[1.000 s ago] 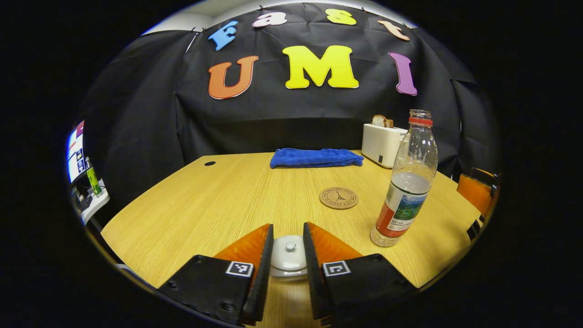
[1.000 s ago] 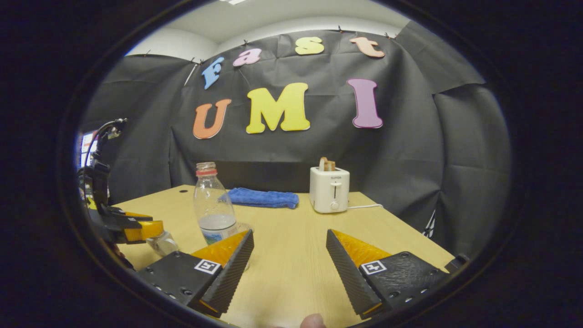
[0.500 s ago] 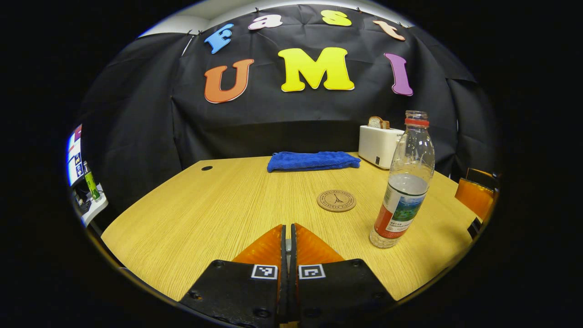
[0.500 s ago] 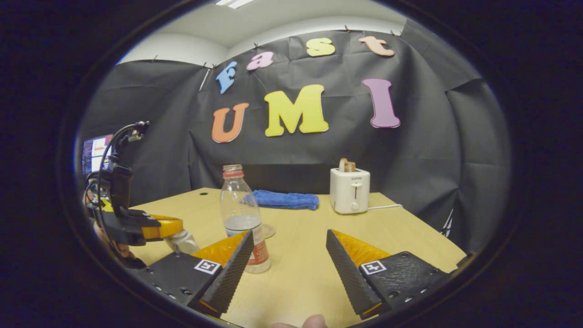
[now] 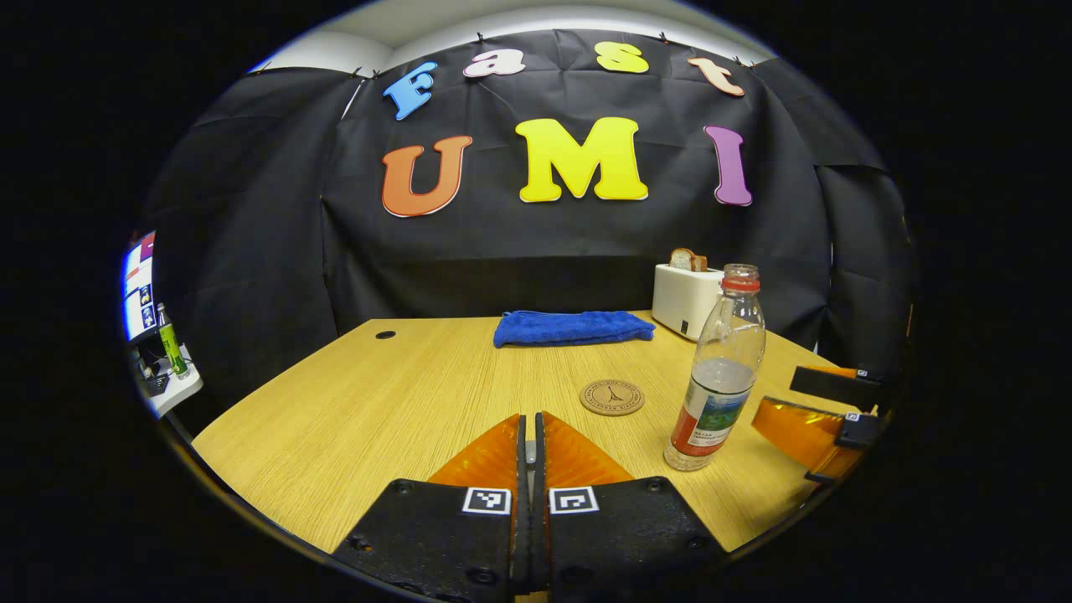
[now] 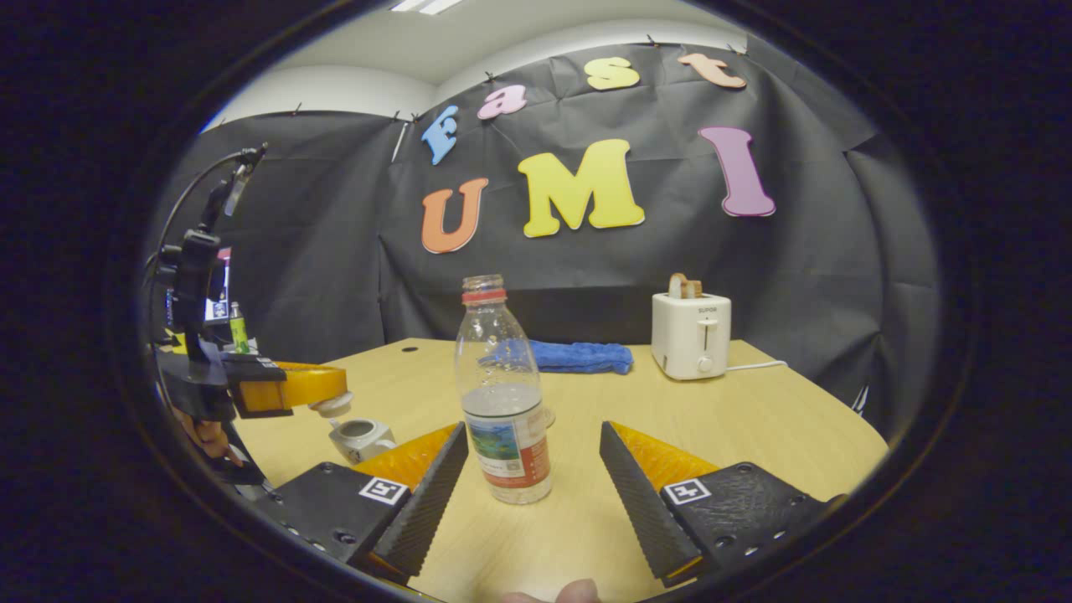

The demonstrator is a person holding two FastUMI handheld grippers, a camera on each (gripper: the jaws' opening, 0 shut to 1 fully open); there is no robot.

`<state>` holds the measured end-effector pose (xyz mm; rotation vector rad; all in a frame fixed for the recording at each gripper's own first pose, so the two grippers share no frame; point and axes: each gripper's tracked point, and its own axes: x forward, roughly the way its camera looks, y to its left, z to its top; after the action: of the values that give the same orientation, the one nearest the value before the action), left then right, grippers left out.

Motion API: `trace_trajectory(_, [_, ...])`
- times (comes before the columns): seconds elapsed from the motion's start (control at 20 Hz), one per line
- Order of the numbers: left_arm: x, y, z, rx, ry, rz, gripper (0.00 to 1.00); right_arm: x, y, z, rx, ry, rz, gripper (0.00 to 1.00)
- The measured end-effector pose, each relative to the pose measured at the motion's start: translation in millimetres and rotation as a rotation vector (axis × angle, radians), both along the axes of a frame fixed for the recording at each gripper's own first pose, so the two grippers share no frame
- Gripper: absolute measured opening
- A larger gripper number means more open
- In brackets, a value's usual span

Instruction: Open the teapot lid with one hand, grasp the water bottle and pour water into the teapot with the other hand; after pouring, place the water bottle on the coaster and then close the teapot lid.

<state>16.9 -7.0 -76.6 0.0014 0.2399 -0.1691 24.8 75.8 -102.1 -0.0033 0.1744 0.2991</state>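
Observation:
In the left gripper view my left gripper [image 5: 529, 431] is shut on the white teapot lid, of which only a sliver [image 5: 529, 453] shows between the fingers. The right gripper view shows that gripper [image 6: 335, 387] holding the lid [image 6: 332, 405] raised above the small white teapot [image 6: 360, 437], whose top stands uncovered. An uncapped clear water bottle [image 6: 502, 402], about half full, stands upright between the tips of my open right gripper [image 6: 533, 431]; I cannot tell whether the pads touch it. The round cork coaster [image 5: 612, 397] lies left of the bottle [image 5: 716, 377]. The right gripper [image 5: 816, 419] sits at the bottle's right.
A folded blue cloth [image 5: 574, 327] and a white toaster [image 5: 682, 297] with bread stand at the back of the wooden table [image 5: 377, 394]. The toaster's cord [image 6: 758, 366] trails right. A hand [image 6: 205, 435] holds the left gripper. A screen [image 5: 138, 285] sits off the table's left.
My left gripper closed on the lid and lifted it off the teapot. My right gripper moved up to the bottle, which now stands between its open fingers.

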Motion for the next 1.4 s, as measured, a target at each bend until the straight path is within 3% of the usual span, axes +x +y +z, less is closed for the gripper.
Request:
trace_trajectory(0.45, [-9,30,17,-0.034,-0.050,0.046,0.03,38,25,-9,-0.017,0.031,-0.011,0.96])
trace_trajectory(0.7, [-7,44,18,-0.053,-0.058,0.066,0.03,39,28,-11,-0.034,0.043,-0.022,0.80])
trace_trajectory(0.85, [-7,48,17,-0.058,-0.054,0.067,0.03,39,30,-8,-0.083,0.035,-0.020,0.75])
trace_trajectory(1.05, [-8,58,22,-0.062,-0.063,0.075,0.03,37,27,7,-0.265,-0.045,-0.026,0.73])
trace_trajectory(1.4, [-9,64,29,-0.048,-0.082,0.059,0.03,45,29,33,-0.750,-0.254,-0.005,0.72])
